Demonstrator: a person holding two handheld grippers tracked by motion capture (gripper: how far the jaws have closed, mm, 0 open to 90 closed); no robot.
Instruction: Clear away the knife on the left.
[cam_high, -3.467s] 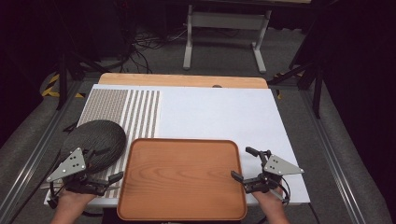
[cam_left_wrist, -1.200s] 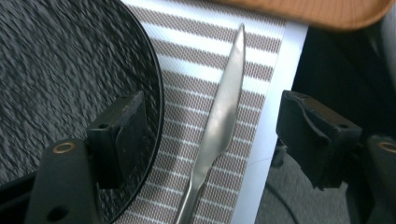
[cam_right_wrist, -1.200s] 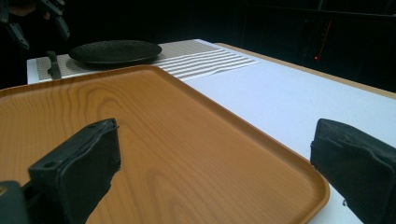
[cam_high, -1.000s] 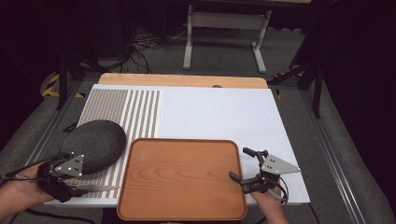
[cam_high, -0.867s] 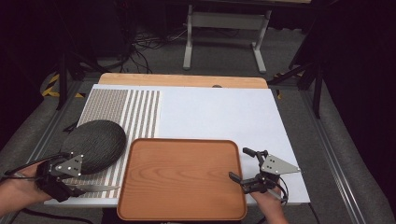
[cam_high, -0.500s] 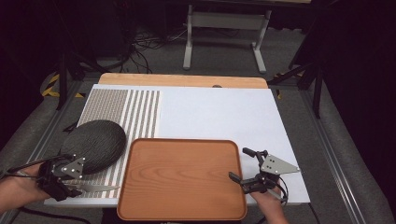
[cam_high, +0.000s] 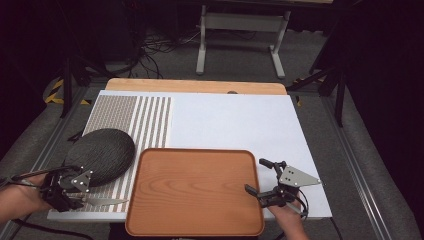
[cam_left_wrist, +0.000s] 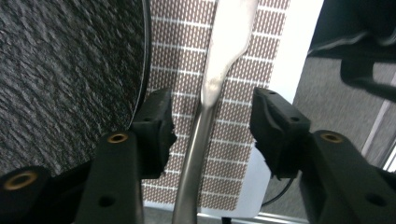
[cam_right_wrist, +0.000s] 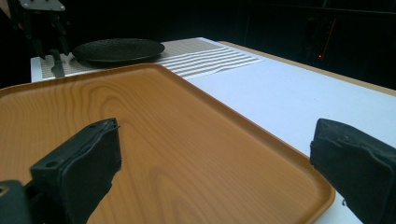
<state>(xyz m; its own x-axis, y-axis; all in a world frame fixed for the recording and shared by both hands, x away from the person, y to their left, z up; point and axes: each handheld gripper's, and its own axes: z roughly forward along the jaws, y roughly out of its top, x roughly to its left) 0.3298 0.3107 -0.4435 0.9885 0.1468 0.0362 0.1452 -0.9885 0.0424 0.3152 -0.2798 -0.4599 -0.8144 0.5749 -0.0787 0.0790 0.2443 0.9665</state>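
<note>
Left hand-held gripper (cam_high: 67, 192) sits at the near left corner of the desk (cam_high: 240, 120), jaws open and set astride a metal table knife (cam_left_wrist: 210, 93) that lies flat on the patterned placemat (cam_left_wrist: 261, 65); in the left gripper view the narrow handle runs up between the two pads without touching either, and the blade broadens ahead of them. Just to that gripper's left is the dark textured plate (cam_left_wrist: 65, 70), its rim close beside the left pad. We judge the knife to be stiff, light and smooth-surfaced, hence liable to slip or pivot if pinched off-centre; lying flat, it offers little height for the pads. Best hold, in our estimate, is across the handle just behind the neck where it widens, pads low to the mat, so the weight of the blade does not tip it. We would watch the left pad against the plate rim while closing. Moving right, the wooden tray (cam_high: 195, 192) lies between the two grippers, bare. Right hand-held gripper (cam_high: 267, 180) rests at the tray's right edge, jaws wide open and holding nothing; ahead of it, across the tray, the right gripper view shows the plate and knife.
</note>
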